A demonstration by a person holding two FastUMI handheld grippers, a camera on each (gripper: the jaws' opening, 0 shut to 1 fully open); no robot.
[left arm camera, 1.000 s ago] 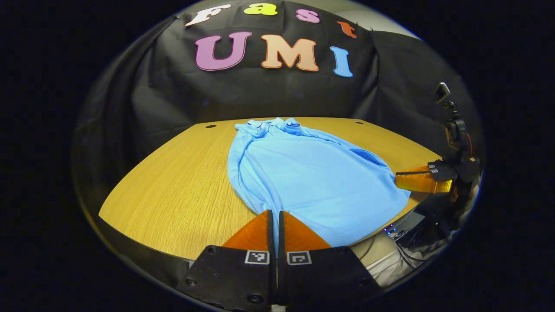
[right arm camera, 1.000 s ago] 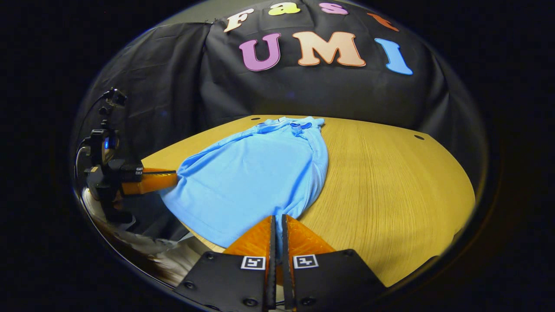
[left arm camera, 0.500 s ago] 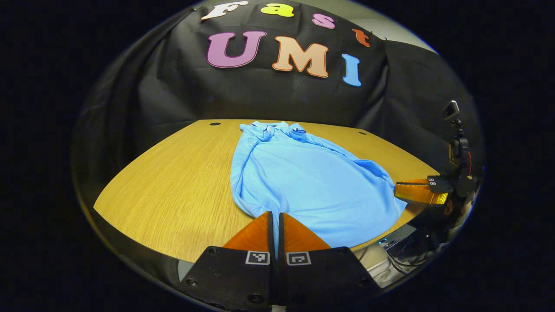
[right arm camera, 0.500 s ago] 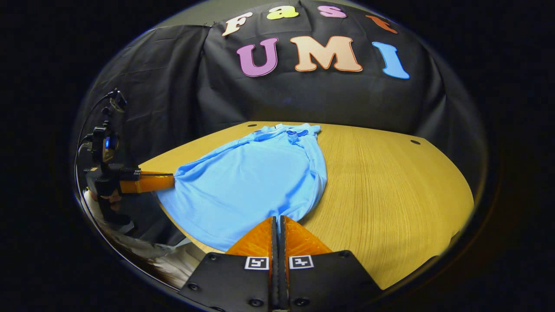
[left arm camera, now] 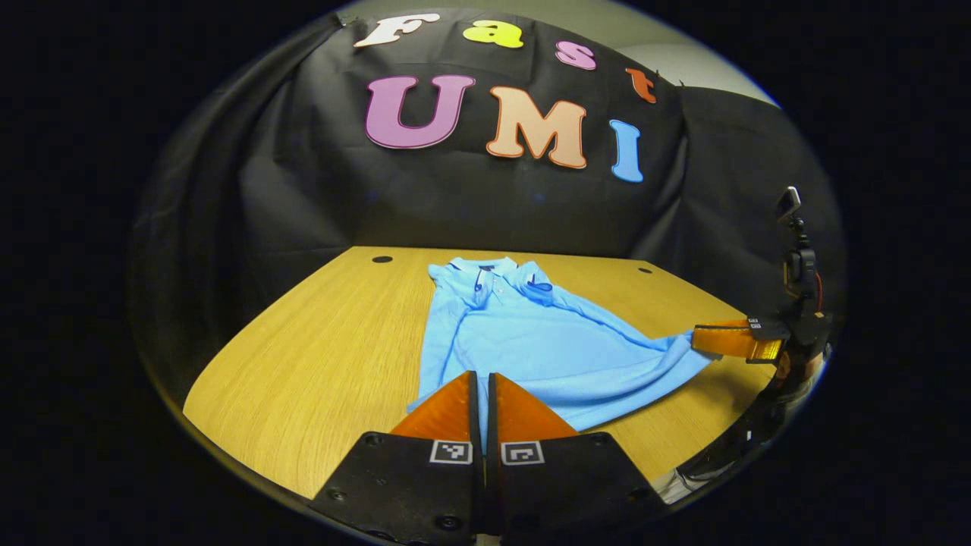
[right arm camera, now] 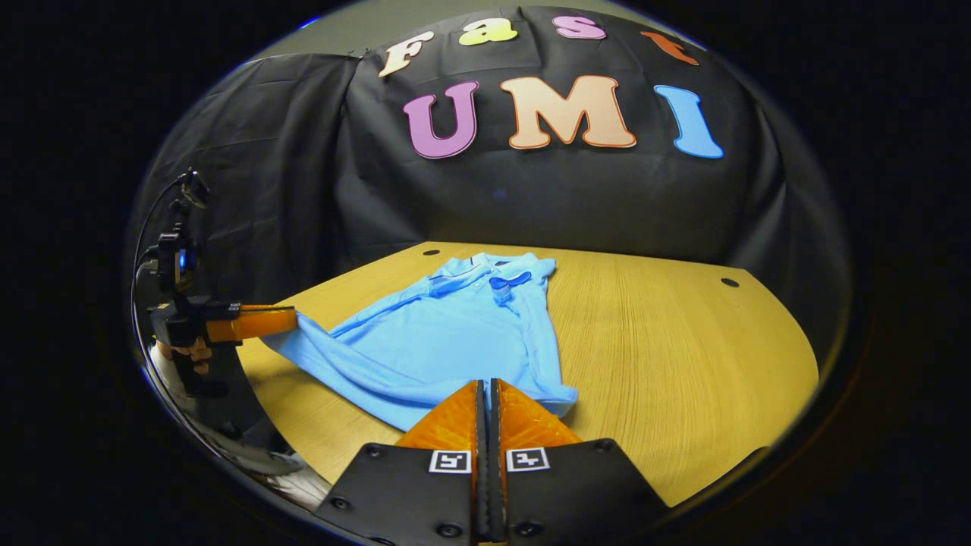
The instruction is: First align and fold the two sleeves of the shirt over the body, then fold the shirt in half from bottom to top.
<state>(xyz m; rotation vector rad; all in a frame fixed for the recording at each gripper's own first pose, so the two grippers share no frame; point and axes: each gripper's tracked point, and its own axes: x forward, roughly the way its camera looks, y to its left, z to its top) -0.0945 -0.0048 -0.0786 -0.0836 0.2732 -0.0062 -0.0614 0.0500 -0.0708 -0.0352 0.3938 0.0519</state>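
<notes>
Left tongs [left arm camera: 479,390] clamped on the hem corner of the shirt [left arm camera: 523,341]; right tongs [right arm camera: 485,402] clamped on the other corner. Shirt lies mid-tabletop [left arm camera: 318,341], collar far, hem raised. Judged light, soft, limp — grip corners, keep hem taut or it sags. Nothing else on the tabletop — path to the collar is free.

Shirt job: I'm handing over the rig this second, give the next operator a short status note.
Left gripper: jaws shut on the shirt's bottom hem at one corner.
Right gripper: jaws shut on the hem at the other corner.
The shirt lies on the table, collar at the far end; the hem is lifted off the wood.
Done: sleeves appear folded over the body.
Left: carry the hem up to the collar, lay it down, release.
</notes>
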